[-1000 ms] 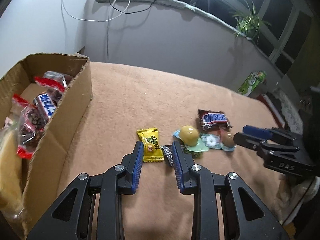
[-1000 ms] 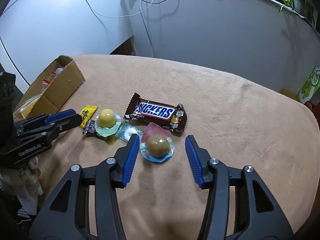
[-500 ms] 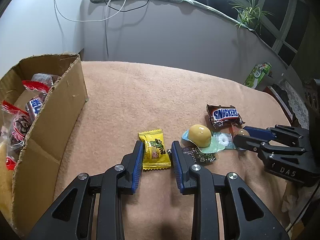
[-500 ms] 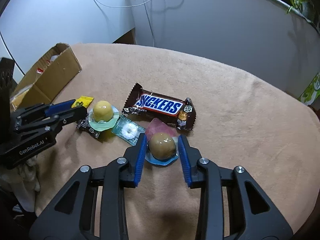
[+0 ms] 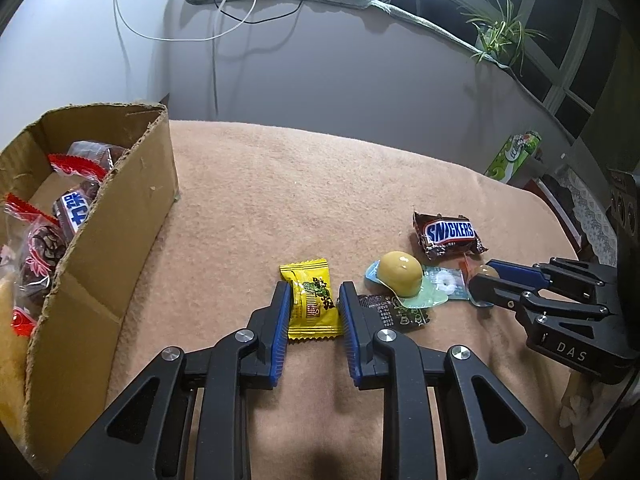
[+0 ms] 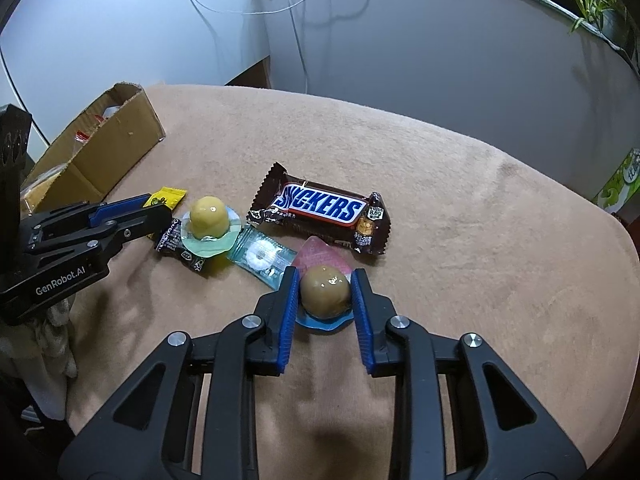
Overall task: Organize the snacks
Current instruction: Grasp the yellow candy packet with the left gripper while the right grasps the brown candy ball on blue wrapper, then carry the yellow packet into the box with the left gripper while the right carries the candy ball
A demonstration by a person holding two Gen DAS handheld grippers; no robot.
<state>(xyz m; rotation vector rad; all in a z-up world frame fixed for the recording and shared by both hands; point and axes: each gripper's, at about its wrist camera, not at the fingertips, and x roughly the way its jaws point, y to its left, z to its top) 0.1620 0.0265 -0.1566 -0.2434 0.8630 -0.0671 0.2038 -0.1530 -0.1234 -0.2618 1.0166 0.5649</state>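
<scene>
Snacks lie clustered on the tan blanket. My right gripper [image 6: 325, 289] pinches the brown jelly cup [image 6: 324, 291] beside the Snickers bar [image 6: 320, 209]. My left gripper [image 5: 313, 298] straddles the yellow candy packet [image 5: 311, 299], blue pads touching its edges. Cardboard box [image 5: 108, 216] sits far left.

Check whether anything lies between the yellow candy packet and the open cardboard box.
Nothing visible does. The left gripper straddles the yellow candy packet, and only bare tan blanket lies between it and the cardboard box to its left.
</scene>
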